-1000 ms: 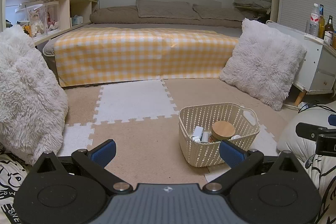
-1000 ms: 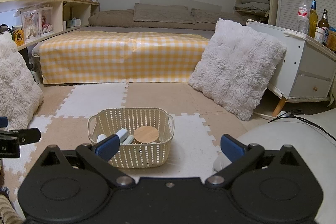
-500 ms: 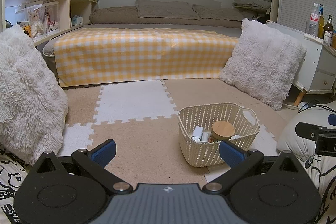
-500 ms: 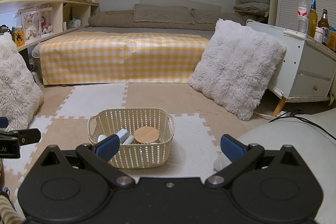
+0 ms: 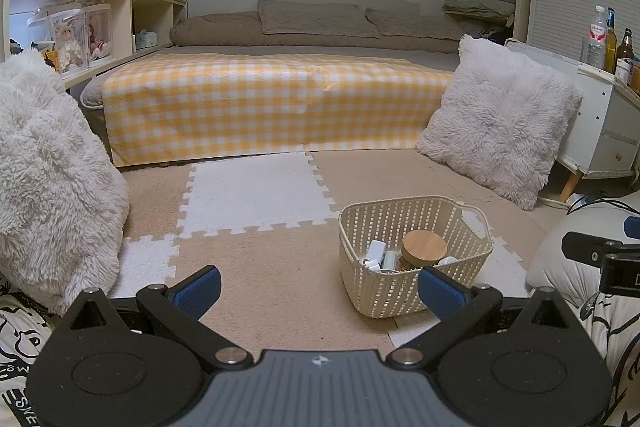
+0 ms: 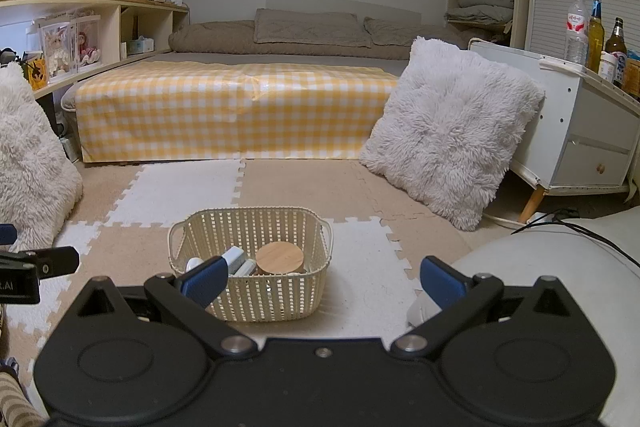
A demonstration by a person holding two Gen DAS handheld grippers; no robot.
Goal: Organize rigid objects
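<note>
Both grippers are held low over the floor mat, facing the bed. Left gripper (image 5: 319,290): jaws spread wide, nothing btwn the blue pads, foam mat (image 5: 256,259) showing thru the gap. Right gripper (image 6: 323,281): also wide apart, empty.

Cream woven basket (image 5: 460,227) sits on the mat, to the right in the left wrist view and just left of center in the right wrist view (image 6: 250,223). Inside: jar w/ round wooden lid (image 5: 424,245), upright, and a white boxy item (image 5: 375,254) leaning beside it, plus a few small white/grey pieces too small to identify. In the right wrist view the left blue pad overlaps the basket's near-left corner; can't tell if it touches.

Around: bed w/ yellow checked cover (image 5: 276,103) behind the mat, fluffy white pillow (image 5: 500,115) leaning by a white cabinet (image 6: 592,131) w/ bottles (image 6: 596,31) on top, another fluffy cushion (image 5: 48,179) at far left.
</note>
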